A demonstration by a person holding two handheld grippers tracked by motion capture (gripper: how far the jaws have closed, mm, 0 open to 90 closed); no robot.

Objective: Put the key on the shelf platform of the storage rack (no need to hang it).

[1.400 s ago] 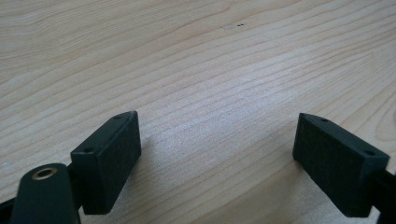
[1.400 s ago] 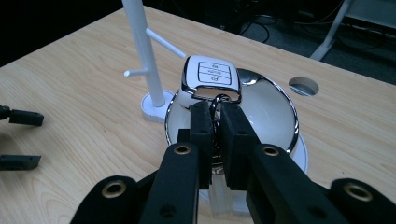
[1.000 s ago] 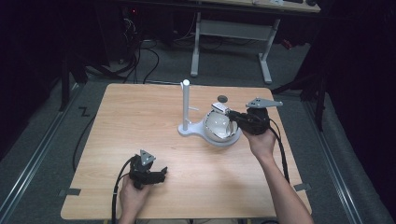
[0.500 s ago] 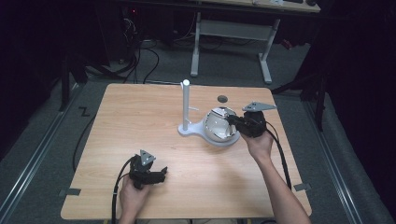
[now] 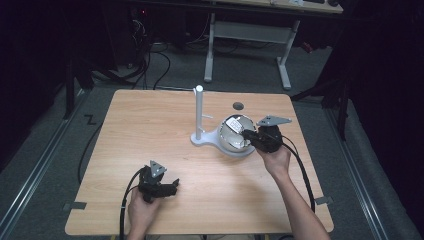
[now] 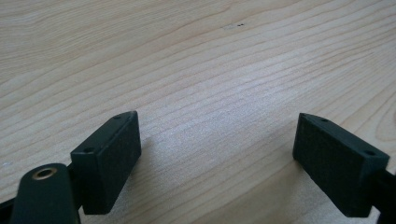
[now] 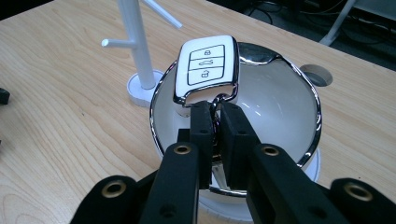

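Here, the right gripper (image 7: 214, 109) pinches the metal end of a white key fob (image 7: 208, 70), holding it over the chrome-rimmed bowl (image 7: 299, 84) at the table's (image 5: 150, 125) right. A white stand (image 7: 137, 51) rises just left of the bowl. The left gripper (image 6: 215, 154) rests unclenched and empty near the table's front edge.

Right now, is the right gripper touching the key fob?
Touching. The right gripper view shows the right gripper pinching the key fob by its chrome end, above the bowl.
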